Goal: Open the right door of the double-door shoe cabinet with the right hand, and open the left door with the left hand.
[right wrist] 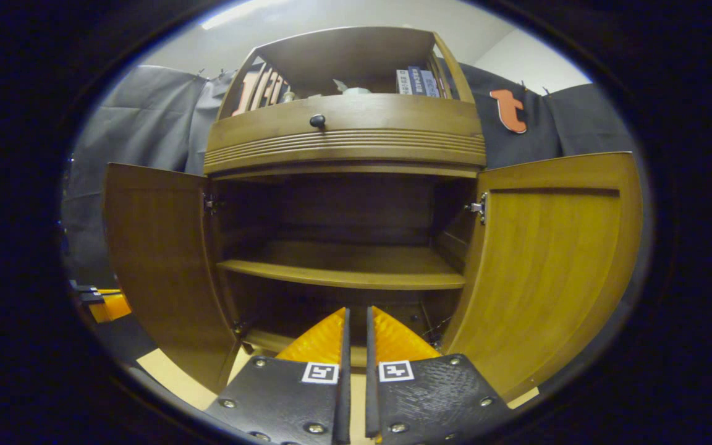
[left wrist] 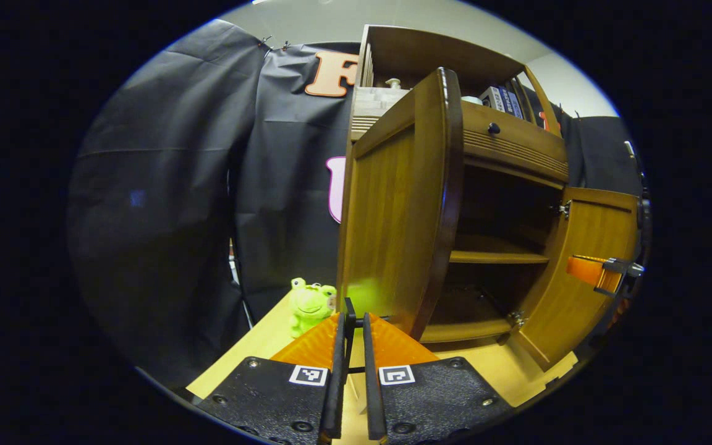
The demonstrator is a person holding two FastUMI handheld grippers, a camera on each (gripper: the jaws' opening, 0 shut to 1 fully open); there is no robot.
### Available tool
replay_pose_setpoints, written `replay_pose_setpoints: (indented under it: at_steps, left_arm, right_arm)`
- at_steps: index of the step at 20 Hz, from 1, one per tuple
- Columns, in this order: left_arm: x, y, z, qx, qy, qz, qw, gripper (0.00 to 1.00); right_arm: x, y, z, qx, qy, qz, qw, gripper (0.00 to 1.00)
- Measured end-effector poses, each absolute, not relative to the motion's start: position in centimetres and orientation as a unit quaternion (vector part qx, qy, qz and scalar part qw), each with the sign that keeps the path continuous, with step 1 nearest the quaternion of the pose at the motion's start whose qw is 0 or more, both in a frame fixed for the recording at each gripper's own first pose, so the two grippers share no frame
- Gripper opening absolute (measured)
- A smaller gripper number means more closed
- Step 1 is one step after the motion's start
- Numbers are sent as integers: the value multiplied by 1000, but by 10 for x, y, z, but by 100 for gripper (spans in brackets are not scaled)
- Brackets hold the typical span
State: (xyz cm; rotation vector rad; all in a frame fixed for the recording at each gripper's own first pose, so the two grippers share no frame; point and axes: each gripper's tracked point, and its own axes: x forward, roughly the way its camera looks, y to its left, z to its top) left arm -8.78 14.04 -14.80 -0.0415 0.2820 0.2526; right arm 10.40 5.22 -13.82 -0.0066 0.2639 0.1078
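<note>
Both doors of the cabinet (right wrist: 343, 142) stand wide: left door (right wrist: 158, 259) and right door (right wrist: 554, 259) swung clear of the shelf (right wrist: 343, 272). Our left tongs (left wrist: 353, 321) and right tongs (right wrist: 355, 315) are pressed together, pinching nothing. The risk we see: the left tongs sit just beside their door's edge (a frog toy (left wrist: 311, 303) on the worktop (left wrist: 504, 371) nearby), so a careless withdrawal could knock it shut.

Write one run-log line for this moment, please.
left door: open | right door: open | left gripper: shut, empty | right gripper: shut, empty | shelf: bare
</note>
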Motion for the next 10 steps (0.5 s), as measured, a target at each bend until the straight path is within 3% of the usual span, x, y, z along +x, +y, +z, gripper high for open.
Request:
replay_pose_setpoints:
  at_steps: [3,4,5,10]
  left_arm:
    - [-92,160,-144,-28,137,146,979,12]
    - [-94,167,-144,-30,137,154,978,2]
    - [-95,173,-143,-33,135,160,977,9]
    - [-107,194,-135,-34,126,190,973,9]
  right_arm:
    - [108,63,-137,-4,131,67,989,10]
    - [108,66,-139,-4,131,71,989,10]
    - [109,68,-139,-4,132,74,988,10]
    - [115,77,-140,4,132,86,987,10]
